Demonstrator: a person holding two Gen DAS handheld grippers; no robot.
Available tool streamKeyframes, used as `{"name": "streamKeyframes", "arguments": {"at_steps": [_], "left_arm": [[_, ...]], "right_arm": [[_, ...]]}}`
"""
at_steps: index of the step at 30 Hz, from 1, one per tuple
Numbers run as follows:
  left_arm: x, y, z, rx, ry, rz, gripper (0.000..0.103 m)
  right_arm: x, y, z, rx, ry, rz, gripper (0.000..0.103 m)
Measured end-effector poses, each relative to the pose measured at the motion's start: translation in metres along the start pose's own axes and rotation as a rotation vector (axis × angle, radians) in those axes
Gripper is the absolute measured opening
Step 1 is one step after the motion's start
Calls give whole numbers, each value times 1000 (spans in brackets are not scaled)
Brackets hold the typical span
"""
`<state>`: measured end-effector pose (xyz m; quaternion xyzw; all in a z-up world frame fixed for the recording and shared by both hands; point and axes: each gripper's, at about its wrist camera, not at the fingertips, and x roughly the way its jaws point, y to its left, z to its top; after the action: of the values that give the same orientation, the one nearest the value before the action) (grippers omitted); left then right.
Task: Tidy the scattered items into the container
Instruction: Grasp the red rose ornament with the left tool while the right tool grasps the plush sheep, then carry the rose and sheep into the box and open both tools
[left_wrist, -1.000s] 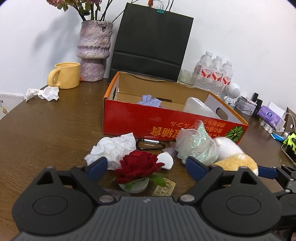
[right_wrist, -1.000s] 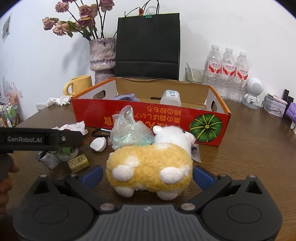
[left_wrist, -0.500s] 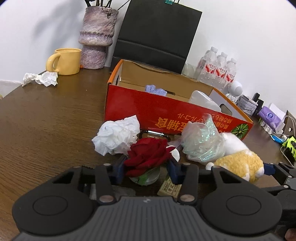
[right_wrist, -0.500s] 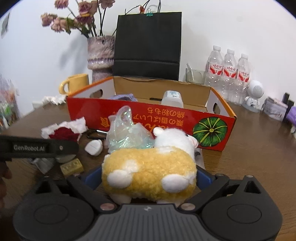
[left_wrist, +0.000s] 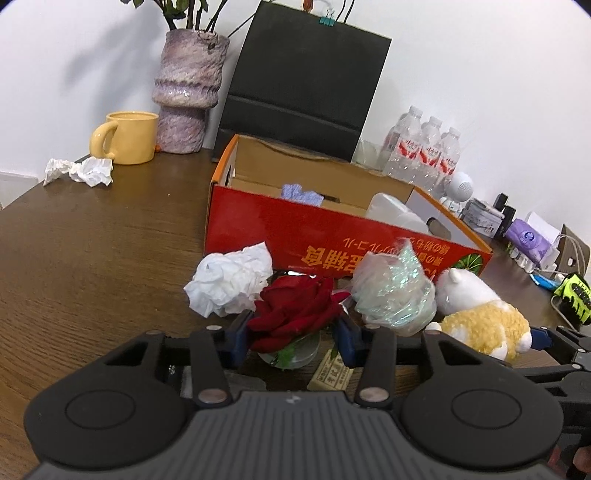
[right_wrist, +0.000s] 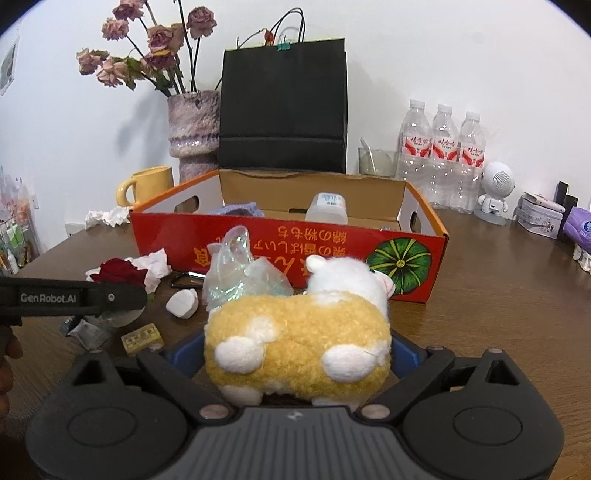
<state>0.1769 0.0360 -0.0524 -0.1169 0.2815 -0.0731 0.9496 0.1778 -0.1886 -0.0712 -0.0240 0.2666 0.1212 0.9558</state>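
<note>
My left gripper (left_wrist: 292, 331) is shut on a red rose (left_wrist: 295, 314) that stands in a small clear base, just in front of the red cardboard box (left_wrist: 332, 236). The plush sheep (right_wrist: 295, 332), yellow and white, fills my right gripper (right_wrist: 295, 352), whose blue pads press on both its sides. Between the two lie a crumpled tissue (left_wrist: 229, 280) and an iridescent plastic bag (left_wrist: 395, 295). A white case (right_wrist: 181, 302), a yellow block (right_wrist: 142, 338) and a carabiner (right_wrist: 184, 280) are on the table too. Inside the box are a blue cloth (left_wrist: 299, 194) and a white bottle (right_wrist: 328, 206).
Behind the box stand a black paper bag (right_wrist: 282, 110), a stone vase (left_wrist: 184, 96) with dried roses, a yellow mug (left_wrist: 127, 136) and three water bottles (right_wrist: 439, 155). Another crumpled tissue (left_wrist: 79, 171) lies at the back left. Small gadgets and packets crowd the table's right edge.
The left jaws closed onto the red rose. The right jaws drew in against the plush sheep, which now sits closer to the camera.
</note>
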Motion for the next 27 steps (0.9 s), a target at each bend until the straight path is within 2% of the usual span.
{"name": "streamKeyframes", "arguments": {"at_steps": [8,12,18,22,27], "left_arm": [[-22,-5,21,26,-69,-56,46],[-24,-11,45,54,-122,-67,46],[-4,-26,96,88,-220,-70,46],[25,-33,120,82,-236,-87,46],[75,-32,137,56,-192,-49,46]], "right_arm": [[-18,-10,19,23,-77,24,97],[-22,-18,48,37,-135,58,97],[-1,-27,98,28,-231,41,97],[32,-36,122,31,-230,20,97],[85,-57,139,87,-141,43,97]]}}
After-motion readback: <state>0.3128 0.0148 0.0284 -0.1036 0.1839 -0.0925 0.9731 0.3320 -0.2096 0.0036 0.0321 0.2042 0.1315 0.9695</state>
